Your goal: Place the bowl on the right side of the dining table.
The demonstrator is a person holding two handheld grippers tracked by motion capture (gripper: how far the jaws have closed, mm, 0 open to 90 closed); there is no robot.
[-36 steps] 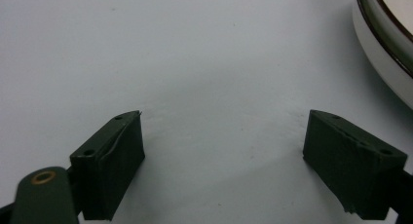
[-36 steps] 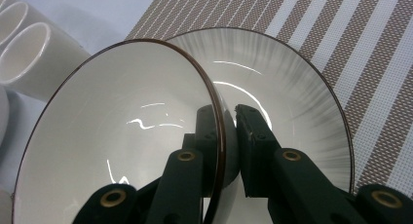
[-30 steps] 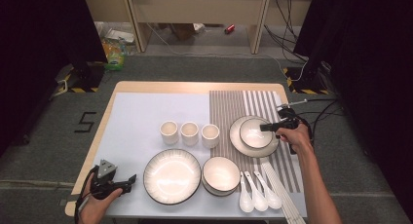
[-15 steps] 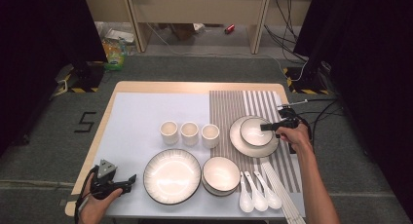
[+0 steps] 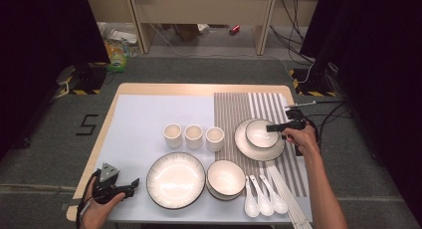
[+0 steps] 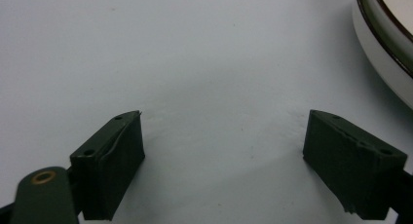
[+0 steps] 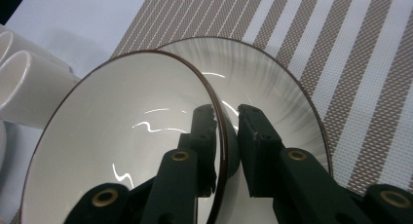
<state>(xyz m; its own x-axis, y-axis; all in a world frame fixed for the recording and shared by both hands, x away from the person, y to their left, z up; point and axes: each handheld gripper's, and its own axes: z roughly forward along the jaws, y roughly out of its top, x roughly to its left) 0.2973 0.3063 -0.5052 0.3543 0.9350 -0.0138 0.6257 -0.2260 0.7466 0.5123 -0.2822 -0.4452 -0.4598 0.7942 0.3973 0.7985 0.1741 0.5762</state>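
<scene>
**Inspector A:** Orientation of the small bowl (image 5: pixel 261 132)?

**Inspector B:** Upright, mouth up. Round, so no long axis to record. Seen slanted in the right gripper view, with the inside facing that camera.

**A:** Location?

**B:** Seated on a plate (image 5: pixel 244 145) on the striped mat (image 5: pixel 249 107), at the right side of the worktop (image 5: pixel 149 109).

**A:** Contents?

**B:** Nothing inside the small bowl apart from one jaw. Three cups (image 5: pixel 193 136) in a row to the left, all empty. Large plate (image 5: pixel 175 179) and second bowl (image 5: pixel 226 178) at the near edge, likewise empty. Three white spoons (image 5: pixel 263 199) lying beside the second bowl.

**A:** Appearance?

**B:** Glossy white, thin dark-brown rim, light reflections on the inner wall. Same finish on the plate beneath, plus fine radial ribbing.

**A:** Right gripper (image 5: pixel 271 128)?

**B:** Astride the bowl's rim, one jaw inside and one outside. Jaws just opening, with a narrow gap visible on either side of the wall, so not pinching.

**A:** Left gripper (image 5: pixel 132 183)?

**B:** Low over bare worktop at the near left corner. Jaws spread wide with nothing between them. Edge of the large plate close by.
</scene>
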